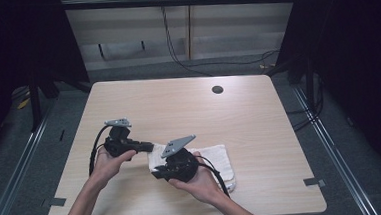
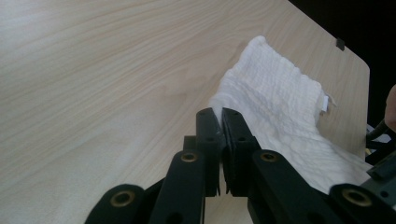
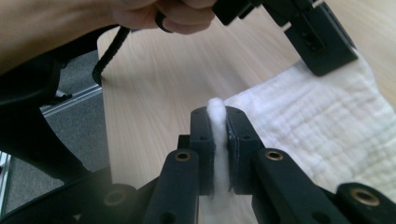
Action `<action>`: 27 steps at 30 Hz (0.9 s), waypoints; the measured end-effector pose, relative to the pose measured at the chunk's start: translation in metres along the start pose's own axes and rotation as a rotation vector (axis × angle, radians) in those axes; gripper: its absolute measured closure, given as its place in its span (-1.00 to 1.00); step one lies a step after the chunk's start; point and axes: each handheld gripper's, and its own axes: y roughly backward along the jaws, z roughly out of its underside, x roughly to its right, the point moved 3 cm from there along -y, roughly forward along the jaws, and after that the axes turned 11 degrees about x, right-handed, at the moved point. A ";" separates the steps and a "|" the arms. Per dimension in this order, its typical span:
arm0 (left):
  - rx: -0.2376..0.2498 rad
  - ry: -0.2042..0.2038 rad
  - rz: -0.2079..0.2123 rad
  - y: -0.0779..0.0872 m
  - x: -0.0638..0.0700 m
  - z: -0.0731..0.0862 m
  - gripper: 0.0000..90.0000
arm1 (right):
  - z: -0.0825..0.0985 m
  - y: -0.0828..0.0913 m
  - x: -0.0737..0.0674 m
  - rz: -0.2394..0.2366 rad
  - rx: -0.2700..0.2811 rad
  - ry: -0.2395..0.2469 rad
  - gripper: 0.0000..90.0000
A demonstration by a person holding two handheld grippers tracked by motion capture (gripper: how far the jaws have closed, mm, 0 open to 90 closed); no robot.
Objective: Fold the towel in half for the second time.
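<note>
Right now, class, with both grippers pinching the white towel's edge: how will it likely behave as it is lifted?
The white towel probably sags: it already drapes limply from the right gripper. It is likely light, and its waffled texture suggests the left gripper won't slip.

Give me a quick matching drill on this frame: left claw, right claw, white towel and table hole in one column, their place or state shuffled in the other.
1. left claw
2. right claw
3. white towel
4. table hole

A. far side of the tabletop, apart from everything
B. shut on a thick fold of cloth
C. lies near the front edge, pinched at two spots
D. shut on the cloth's thin edge

Pairs: 1-D, 2-B, 3-C, 4-A
</note>
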 end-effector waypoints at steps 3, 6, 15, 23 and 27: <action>0.035 0.009 -0.010 0.007 0.000 -0.008 0.92 | -0.009 -0.003 -0.002 0.001 0.017 0.012 0.84; 0.035 0.005 -0.023 0.009 -0.001 -0.012 0.92 | -0.017 -0.007 -0.003 0.004 0.023 0.017 0.84; 0.037 -0.033 -0.032 0.022 0.002 -0.033 0.92 | -0.038 -0.013 -0.006 -0.018 0.083 0.008 0.84; 0.000 -0.032 -0.029 0.001 0.001 -0.027 0.92 | -0.026 -0.007 0.002 -0.006 0.115 -0.028 0.84; -0.007 -0.045 -0.025 -0.010 0.006 -0.029 0.91 | -0.018 -0.002 0.005 0.006 0.114 -0.035 0.84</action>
